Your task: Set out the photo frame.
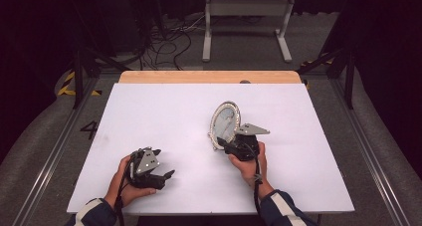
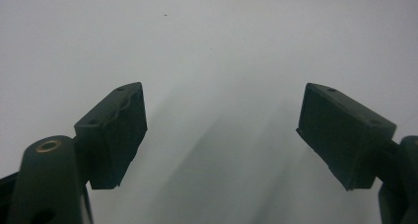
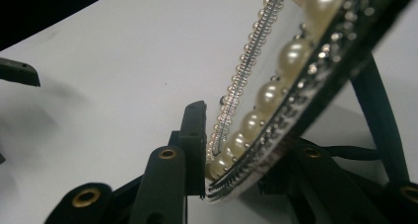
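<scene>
Centrally on a white tabletop [image 1: 164, 111], a small oval frame [image 1: 225, 122] stands nearly upright, tilted a little, right of the middle of the surface. Its rim is trimmed with pearls and tiny silver beads, and its glassy face is turned toward the left side of the high view. The right hand-held gripper [image 1: 222, 145], held in the person's right hand [image 1: 250, 164], meets the frame at its lower edge. Seen in the right gripper view, the frame [image 3: 276, 81] rises slantwise from between the two black jaws: the left jaw's pad lies against the beaded front of the rim, and the other jaw sits behind the dark back, so the right hand-held gripper [image 3: 231, 182] is clamped on the bottom of the rim. A black strut of the frame's back runs down at the right of that view. The grey three-cornered plate [image 1: 252, 130] on this gripper points to the right. Well apart, near the front left of the tabletop, the left hand [image 1: 125, 181] holds the left hand-held gripper [image 1: 163, 162] low over the bare surface. Its jaws are spread wide with nothing between them, as the left gripper view shows, where the left hand-held gripper [image 2: 222, 135] faces plain white tabletop [image 2: 212, 36]. Dark striped sleeves enter from the bottom edge of the high view.
</scene>
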